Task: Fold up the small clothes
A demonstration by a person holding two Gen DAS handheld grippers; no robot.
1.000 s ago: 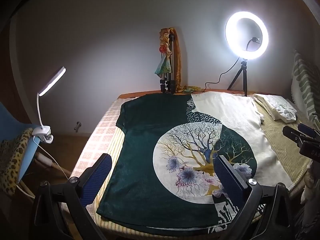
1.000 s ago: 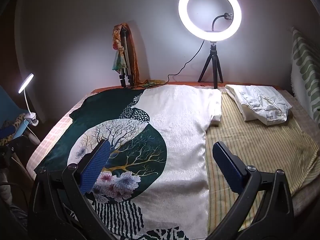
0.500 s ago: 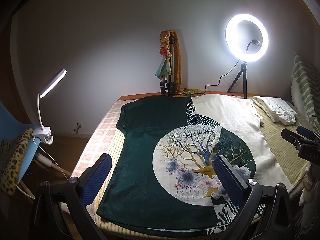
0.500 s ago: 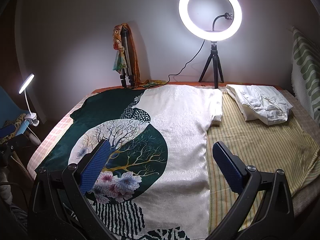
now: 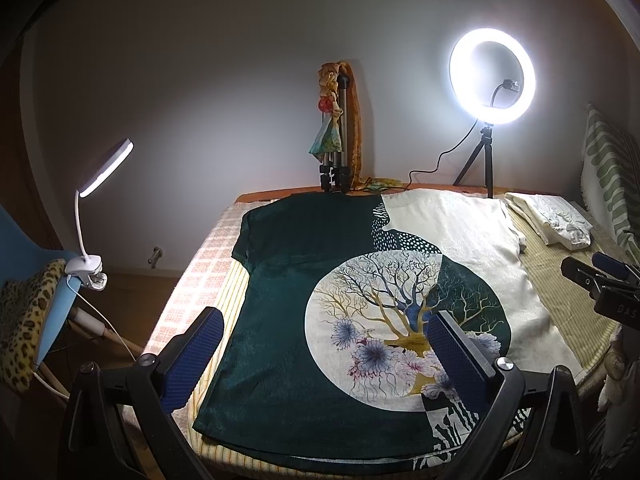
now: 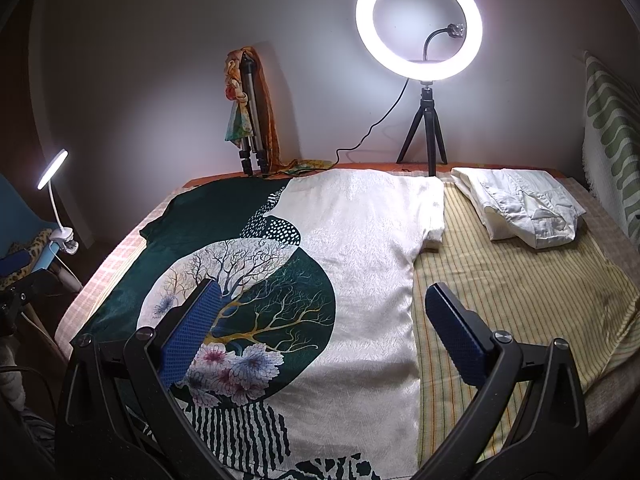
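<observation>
A short-sleeved T-shirt (image 5: 360, 280) (image 6: 352, 264), half dark green and half cream with a round tree-and-flowers print, lies flat and spread out on the striped table cover. Above its near hem my left gripper (image 5: 324, 344) hovers open with nothing between its blue pads. Over the shirt's cream right side, my right gripper (image 6: 320, 320) is open too and holds nothing. The right gripper (image 5: 600, 276) also shows at the right edge of the left wrist view. A folded white garment (image 6: 520, 208) (image 5: 552, 220) rests at the far right of the table.
A lit ring light on a tripod (image 6: 420, 24) and a folded tripod draped with scarves (image 6: 248, 112) stand at the table's back edge. A clip lamp (image 5: 100, 176) sits on a blue chair (image 5: 44, 312) to the left. A green-patterned cloth (image 6: 612, 128) hangs on the right.
Both grippers have drifted back slightly from the shirt, so it sits a little farther away in both views. The shirt has not moved.
</observation>
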